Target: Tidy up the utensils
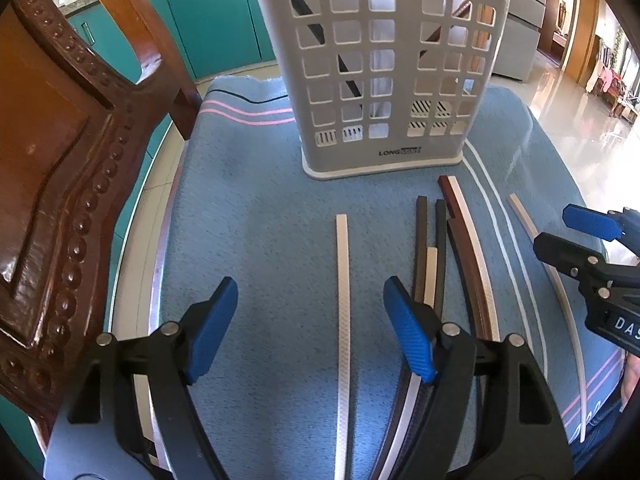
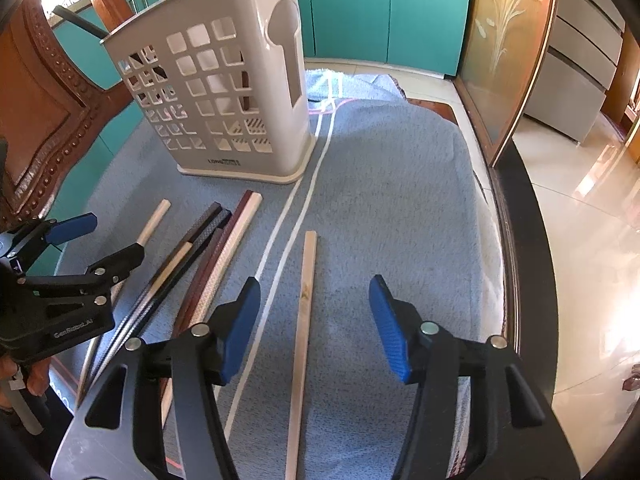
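Note:
A white perforated utensil holder (image 1: 384, 80) stands upright on a blue towel (image 1: 248, 208), with a dark chopstick and other sticks inside; it also shows in the right wrist view (image 2: 224, 96). Several chopsticks lie flat before it: a white one (image 1: 343, 300), a dark and brown bundle (image 1: 440, 248), and a pale one (image 2: 303, 320) apart on the right. My left gripper (image 1: 310, 332) is open, straddling the white chopstick. My right gripper (image 2: 314, 328) is open over the pale chopstick. Each gripper shows in the other's view: the right one (image 1: 576, 240) and the left one (image 2: 80, 240).
A carved wooden chair back (image 1: 60, 160) stands close on the left. Teal cabinets (image 2: 392, 8) line the back. The table's edge (image 2: 520, 240) runs along the right, with a shiny tiled floor (image 2: 592, 220) beyond it.

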